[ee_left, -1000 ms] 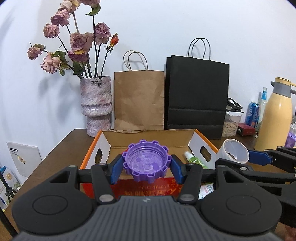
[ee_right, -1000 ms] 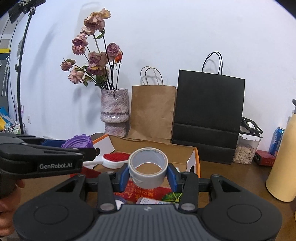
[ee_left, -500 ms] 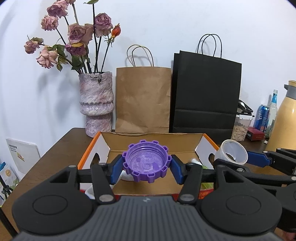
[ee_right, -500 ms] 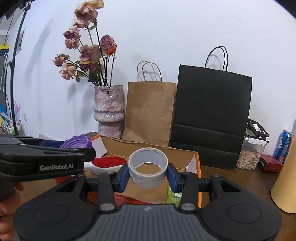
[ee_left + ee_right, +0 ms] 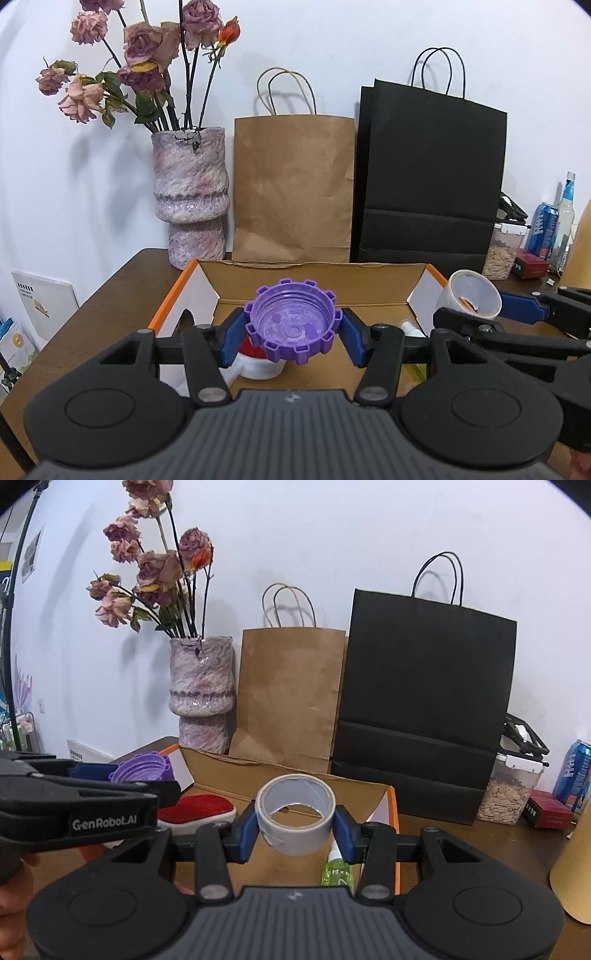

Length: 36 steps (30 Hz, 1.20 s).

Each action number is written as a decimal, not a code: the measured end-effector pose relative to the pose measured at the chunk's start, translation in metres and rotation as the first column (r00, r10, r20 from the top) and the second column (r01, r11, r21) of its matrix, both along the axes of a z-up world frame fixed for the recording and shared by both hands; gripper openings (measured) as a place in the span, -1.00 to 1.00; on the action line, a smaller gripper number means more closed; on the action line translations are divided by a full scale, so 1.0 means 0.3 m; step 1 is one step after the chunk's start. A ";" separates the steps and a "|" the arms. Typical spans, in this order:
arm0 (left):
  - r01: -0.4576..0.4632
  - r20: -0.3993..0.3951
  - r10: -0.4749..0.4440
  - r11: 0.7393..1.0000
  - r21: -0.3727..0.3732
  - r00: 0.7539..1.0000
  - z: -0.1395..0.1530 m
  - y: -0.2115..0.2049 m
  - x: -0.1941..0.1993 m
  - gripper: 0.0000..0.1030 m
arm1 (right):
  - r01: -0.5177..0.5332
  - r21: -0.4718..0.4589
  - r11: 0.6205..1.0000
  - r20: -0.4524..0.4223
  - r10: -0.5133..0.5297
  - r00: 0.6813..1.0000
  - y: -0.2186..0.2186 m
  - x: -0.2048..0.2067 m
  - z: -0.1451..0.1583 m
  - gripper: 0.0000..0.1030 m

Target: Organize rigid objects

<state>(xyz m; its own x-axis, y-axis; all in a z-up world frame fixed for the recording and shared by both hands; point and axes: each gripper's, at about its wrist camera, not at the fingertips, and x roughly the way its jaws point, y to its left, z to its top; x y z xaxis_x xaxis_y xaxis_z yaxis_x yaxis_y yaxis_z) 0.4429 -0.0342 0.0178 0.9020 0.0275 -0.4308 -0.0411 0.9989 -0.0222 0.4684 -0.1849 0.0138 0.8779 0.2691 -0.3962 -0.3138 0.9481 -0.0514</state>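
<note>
Nearest the lens in the lower centre of the left wrist view, the left gripper (image 5: 293, 332) has its jaws closed partway on a purple notched lid (image 5: 293, 325), blue pads pressing its rim from both sides, hollow side up. In the right wrist view the right gripper (image 5: 295, 829) likewise clamps a grey tape roll (image 5: 295, 812) by its outer wall, its hole facing the camera. Both are held above the open cardboard box (image 5: 321, 286) at mid-frame, probably so each can be lowered inside. Already in the box lie a red-topped brush (image 5: 197, 808) at left and a green spray bottle (image 5: 337, 871) near the right wall. Behind, on the brown surface (image 5: 110, 295), a vase of dried roses (image 5: 190, 195), a brown paper bag (image 5: 293, 188) and a black paper bag (image 5: 432, 177) stand against the wall.
</note>
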 end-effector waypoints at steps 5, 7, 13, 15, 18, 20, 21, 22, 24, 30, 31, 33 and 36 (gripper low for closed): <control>-0.006 -0.003 0.006 1.000 0.003 1.000 -0.005 0.004 0.049 0.08 | -0.005 -0.011 1.000 -0.020 0.005 1.000 0.005 0.050 -0.021 -0.18; -0.010 -0.006 0.010 1.000 0.007 1.000 -0.009 0.007 0.069 0.08 | -0.010 -0.015 1.000 -0.024 0.010 1.000 0.007 0.066 -0.026 -0.18; -0.020 -0.024 0.021 1.000 0.021 0.999 -0.029 0.015 0.128 0.09 | -0.029 -0.020 0.999 -0.068 0.028 0.997 0.015 0.123 -0.045 -0.18; -0.020 -0.028 0.021 0.999 0.028 0.999 -0.036 0.015 0.145 0.09 | -0.035 -0.023 0.999 -0.077 0.033 0.996 0.017 0.139 -0.054 -0.18; -0.017 -0.035 0.019 0.999 0.038 0.999 -0.048 0.016 0.162 0.09 | -0.041 -0.037 0.998 -0.089 0.038 0.995 0.028 0.156 -0.070 -0.18; -0.015 -0.042 0.017 0.999 0.049 0.999 -0.056 0.016 0.169 0.09 | -0.047 -0.044 0.998 -0.103 0.042 0.994 0.034 0.164 -0.086 -0.18; -0.015 -0.045 0.017 0.999 0.052 0.999 -0.059 0.017 0.171 0.09 | -0.050 -0.045 0.998 -0.111 0.044 0.993 0.036 0.167 -0.093 -0.18; -0.015 -0.048 0.018 0.998 0.054 0.999 -0.062 0.018 0.172 0.08 | -0.051 -0.046 0.998 -0.117 0.045 0.992 0.036 0.170 -0.099 -0.18; -0.017 -0.051 0.020 0.998 0.057 0.998 -0.064 0.021 0.172 0.08 | -0.053 -0.050 0.997 -0.124 0.046 0.991 0.039 0.171 -0.107 -0.18; -0.023 -0.034 0.025 0.997 0.071 0.999 -0.054 0.021 0.153 0.73 | -0.061 -0.045 0.997 -0.131 0.055 0.990 0.037 0.166 -0.111 -0.01; -0.027 -0.020 0.029 0.997 0.069 0.999 -0.050 0.021 0.146 1.00 | -0.059 -0.045 0.997 -0.133 0.053 0.990 0.036 0.167 -0.111 0.15; -0.017 0.008 0.017 0.999 0.042 1.000 -0.041 0.032 0.134 1.00 | -0.042 -0.051 0.998 -0.122 0.036 0.992 0.036 0.169 -0.112 0.98; -0.008 0.013 0.008 1.000 0.006 1.000 -0.031 0.043 0.128 1.00 | -0.026 -0.050 0.998 -0.095 0.021 0.995 0.033 0.167 -0.106 1.00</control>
<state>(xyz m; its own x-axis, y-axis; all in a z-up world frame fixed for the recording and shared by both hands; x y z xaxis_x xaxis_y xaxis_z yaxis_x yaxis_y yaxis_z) 0.4813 -0.0214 0.0084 0.9073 0.0368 -0.4189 -0.0484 0.9987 -0.0171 0.5186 -0.1750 -0.0181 0.8294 0.2664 -0.4911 -0.3419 0.9372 -0.0690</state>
